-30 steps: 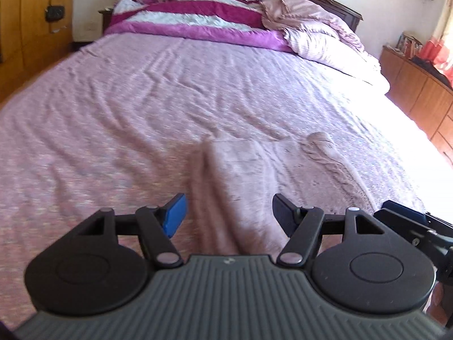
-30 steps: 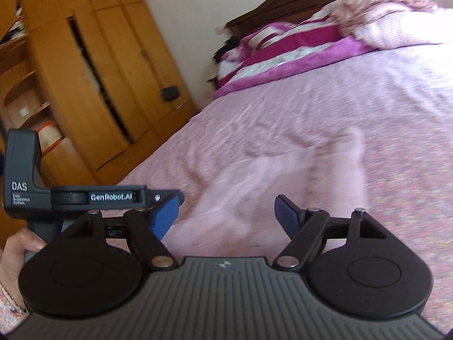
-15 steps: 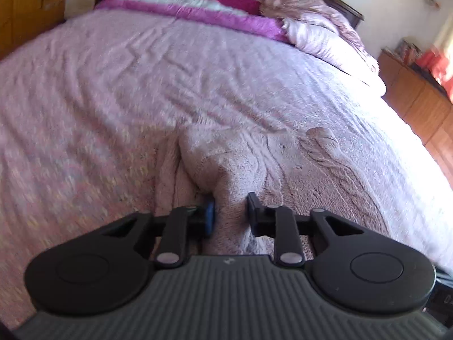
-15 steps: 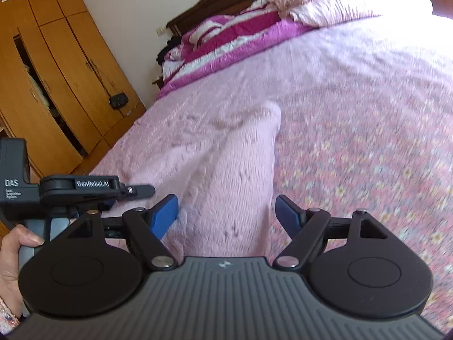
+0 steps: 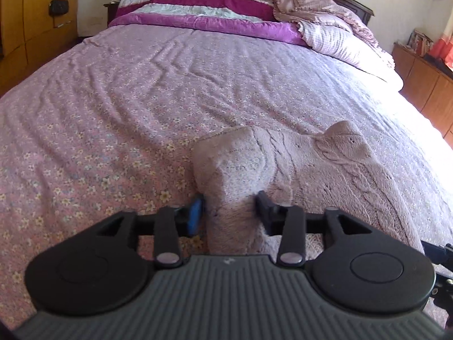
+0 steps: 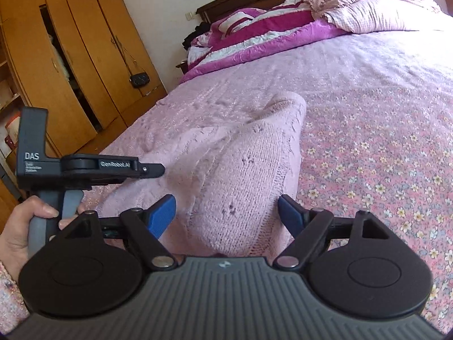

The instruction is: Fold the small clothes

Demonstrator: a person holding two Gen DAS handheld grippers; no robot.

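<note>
The pink knitted garment lies on the flowered bedsheet, well short of the striped quilt. The left gripper has just been opening, a fold of knit between its jaws; whether its pads still press is unclear. The right gripper stands wide around another fold. Each should bite deep before lifting.

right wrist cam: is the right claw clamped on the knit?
No: the right claw stands wide, both pads clear of the pink knit garment lying between them.
</note>
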